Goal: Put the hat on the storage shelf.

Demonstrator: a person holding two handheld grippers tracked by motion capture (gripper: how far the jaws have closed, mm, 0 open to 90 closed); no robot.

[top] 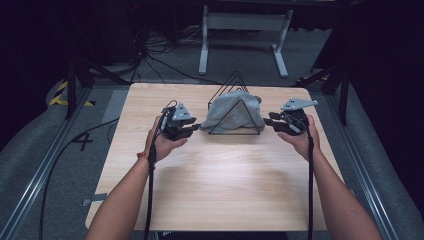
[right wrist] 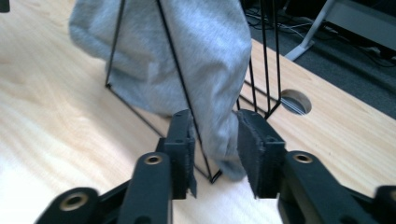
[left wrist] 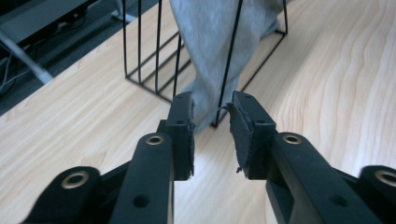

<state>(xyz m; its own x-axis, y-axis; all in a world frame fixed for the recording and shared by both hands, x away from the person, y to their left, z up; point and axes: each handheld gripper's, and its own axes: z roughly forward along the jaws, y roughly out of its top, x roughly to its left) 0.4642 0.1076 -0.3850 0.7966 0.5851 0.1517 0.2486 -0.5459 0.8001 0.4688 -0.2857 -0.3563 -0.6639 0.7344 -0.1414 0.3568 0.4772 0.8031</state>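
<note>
Left hand on the near-left part of the light wooden table, wrapped around the left gripper, black cable trailing back along the forearm, grey three-cornered plate on top. Jaws pointed rightward at the lower left corner of the black wire rack; in the left gripper view parted by a clear gap, pads bare and frayed at the edges, nothing clamped, the hanging edge of the grey cloth just ahead of the tips and apart from them. In the middle of the table's far half, the rack: upright triangular wire frames on a rectangular base, the grey cloth draped over them, hanging down both sides and bunched at the top right. At the rack's lower right corner, the right gripper, held in the right hand, pointed leftward. In the right gripper view, jaws likewise parted, with the cloth's lowest fold and a slanting rack wire seen in the gap just beyond the tips; pads not pressing on either. Round cable hole in the tabletop beyond the rack.
</note>
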